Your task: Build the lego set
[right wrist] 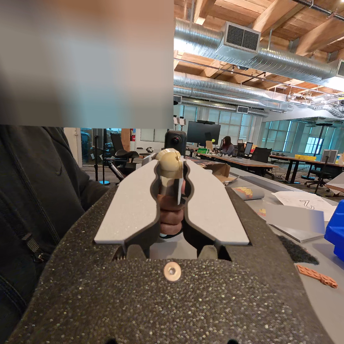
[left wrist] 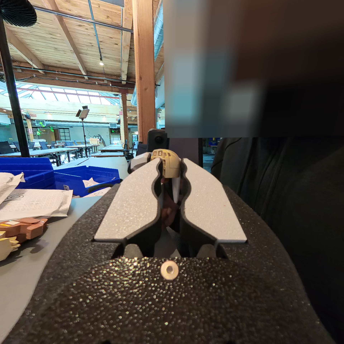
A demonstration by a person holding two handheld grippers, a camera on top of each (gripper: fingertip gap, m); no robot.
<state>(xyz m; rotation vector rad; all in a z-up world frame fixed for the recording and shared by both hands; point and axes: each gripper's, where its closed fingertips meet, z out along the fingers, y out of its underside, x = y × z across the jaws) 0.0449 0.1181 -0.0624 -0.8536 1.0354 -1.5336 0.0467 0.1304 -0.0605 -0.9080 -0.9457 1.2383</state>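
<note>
Two tongs meet tip to tip, raised above the grey worktop point(left wrist: 22, 279), and both grip one small tan rounded lego assembly point(left wrist: 168, 163). My left tongs point(left wrist: 170, 166) are closed to a narrow gap, their grey fingers point(left wrist: 137, 195) pinching the tan piece at the tips; the left wrist view shows its hollow, gridded underside. My right tongs point(right wrist: 169, 167) are likewise nearly closed on the same piece point(right wrist: 169, 164), whose smooth domed side faces the right wrist view. Beyond each pair of fingertips the opposing tongs and the black camera point(right wrist: 175, 141) mounted on them are partly visible, and between my right fingers a hand point(right wrist: 170, 217) wrapped around the other handle shows.

On the worktop to my left lie a brown and tan partly built lego model point(left wrist: 20, 230), a torn white paper bag printed with circles point(left wrist: 35, 202) and two blue plastic bins point(left wrist: 87, 176). To my right lie a flat reddish-brown lego plate point(right wrist: 316, 277), white paper sheets point(right wrist: 301, 201), a blue bin corner point(right wrist: 335, 232) and an open cardboard box point(right wrist: 219, 169). A dark zipped jacket point(right wrist: 28, 186) fills the near side.
</note>
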